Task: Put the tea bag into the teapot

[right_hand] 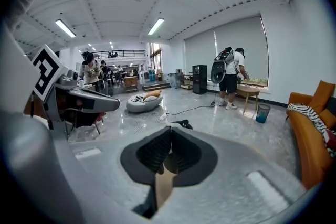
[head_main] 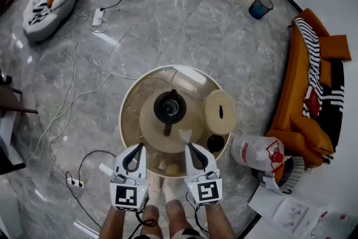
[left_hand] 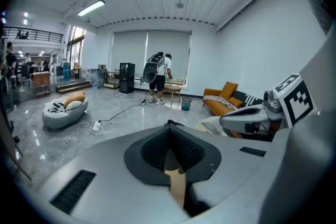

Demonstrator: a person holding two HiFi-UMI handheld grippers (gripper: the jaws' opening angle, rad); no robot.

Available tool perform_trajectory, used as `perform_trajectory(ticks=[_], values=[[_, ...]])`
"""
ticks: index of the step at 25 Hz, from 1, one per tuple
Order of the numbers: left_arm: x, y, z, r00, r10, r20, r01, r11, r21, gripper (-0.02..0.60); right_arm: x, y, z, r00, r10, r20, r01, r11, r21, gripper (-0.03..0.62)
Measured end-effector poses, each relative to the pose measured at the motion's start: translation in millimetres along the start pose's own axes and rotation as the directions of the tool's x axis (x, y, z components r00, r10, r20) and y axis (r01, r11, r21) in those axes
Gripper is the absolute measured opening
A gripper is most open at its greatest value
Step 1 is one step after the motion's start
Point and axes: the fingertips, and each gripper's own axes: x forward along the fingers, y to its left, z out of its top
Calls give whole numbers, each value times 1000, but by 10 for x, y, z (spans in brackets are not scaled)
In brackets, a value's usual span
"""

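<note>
- Round glass table (head_main: 130, 99): carries everything for the task. Both grippers sit over its near edge.
- Round wooden tray (head_main: 148, 120): centred on the table, with the teapot on it.
- Woven round lid or mat (head_main: 220, 112): lies flat just right of the tray. Nothing is on it.
- Left gripper (head_main: 140, 146) and right gripper (head_main: 188, 146): side by side, aimed at the tray, well short of the teapot.
- Left gripper view: fingers (left_hand: 157, 147) pressed together, nothing visibly clamped.
- Right gripper view: fingers (right_hand: 153, 152) also pressed together, no clear item between them.
- Teapot (head_main: 169, 107): black, upright, handle pointing back at the person. From above I can't tell whether the lid is on or what's inside.
- Small dark round cup or lid (head_main: 215, 143): on the table right of the right gripper. Its contents aren't readable.
- Tea bag: not confirmed. The best candidate is a small pale pointed piece (head_main: 184, 135) at the tray's near edge, just off the right gripper's tip.
- Handling guess: it's light, soft and easy to tear, so pinch it gently by the top edge or tag, not the body.
- The teapot mouth is a narrow target, so the bag needs lowering in from straight above.
</note>
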Motion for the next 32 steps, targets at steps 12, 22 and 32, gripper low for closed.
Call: perform_trajectory(ticks=[12, 22, 32], values=[[223, 256, 233, 999, 27, 40, -29, 998, 51, 17, 407, -146, 434, 998, 21, 50, -19, 999, -43, 2], [463, 408, 34, 997, 71, 1, -71, 997, -37, 17, 905, -147, 204, 997, 71, 10, -71, 997, -37, 2], [660, 552, -165, 995, 97, -28, -99, 992, -73, 17, 1311, -196, -60, 995, 101, -1, -101, 994, -37, 2]])
